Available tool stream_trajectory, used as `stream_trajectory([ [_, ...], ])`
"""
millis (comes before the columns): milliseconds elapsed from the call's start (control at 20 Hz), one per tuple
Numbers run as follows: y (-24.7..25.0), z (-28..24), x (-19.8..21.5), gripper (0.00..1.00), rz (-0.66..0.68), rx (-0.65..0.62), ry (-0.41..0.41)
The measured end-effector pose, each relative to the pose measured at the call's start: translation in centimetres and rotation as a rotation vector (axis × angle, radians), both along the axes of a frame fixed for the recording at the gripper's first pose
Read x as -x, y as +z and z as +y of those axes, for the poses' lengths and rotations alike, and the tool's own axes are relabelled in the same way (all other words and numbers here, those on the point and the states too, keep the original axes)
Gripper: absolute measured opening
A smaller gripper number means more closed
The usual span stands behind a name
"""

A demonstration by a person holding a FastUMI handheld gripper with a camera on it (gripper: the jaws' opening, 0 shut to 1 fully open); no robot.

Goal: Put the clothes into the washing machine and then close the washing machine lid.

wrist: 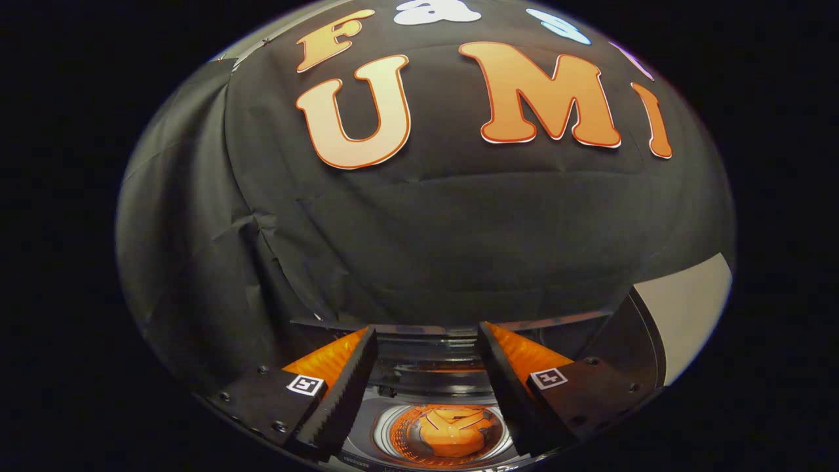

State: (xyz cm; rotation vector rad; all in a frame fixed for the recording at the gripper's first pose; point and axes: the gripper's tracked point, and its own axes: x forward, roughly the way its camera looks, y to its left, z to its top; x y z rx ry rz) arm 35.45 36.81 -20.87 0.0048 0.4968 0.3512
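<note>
- Below the gripper (426,341), between its two fingers, sits a top-loading washing machine (367,429) seen from above, its round drum opening facing up.
- Inside the drum (400,436) lies a bright orange garment (452,429), bunched in the middle of the tub; the perforated drum wall around it glows orange too.
- The gripper's fingers (341,387) are spread wide apart with nothing between them; they touch neither the clothes nor the machine.
- Each finger mount carries a small square black-and-white marker tag (306,385).
- Some faint print runs along the machine's front edge, too small and blurred to read.
- Beyond the fingers, the raised lid (426,331) appears to stand at the back edge of the machine, though its exact outline is hard to make out.
- To the right of the machine stands a pale panel (688,308) with a dark edge.
- Black cloth wall (426,229) hangs behind everything.
</note>
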Motion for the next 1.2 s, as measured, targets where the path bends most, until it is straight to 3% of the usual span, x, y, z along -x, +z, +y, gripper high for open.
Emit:
stream_trajectory([
  [250,-0.9,0.1,-3.9,0.98,-0.007,0.031,-0.046],
  [550,-2.7,0.1,-5.7,0.99,-0.004,0.082,-0.077],
  [1200,-2.7,-0.9,-0.8,0.99,-0.092,0.083,-0.075],
])
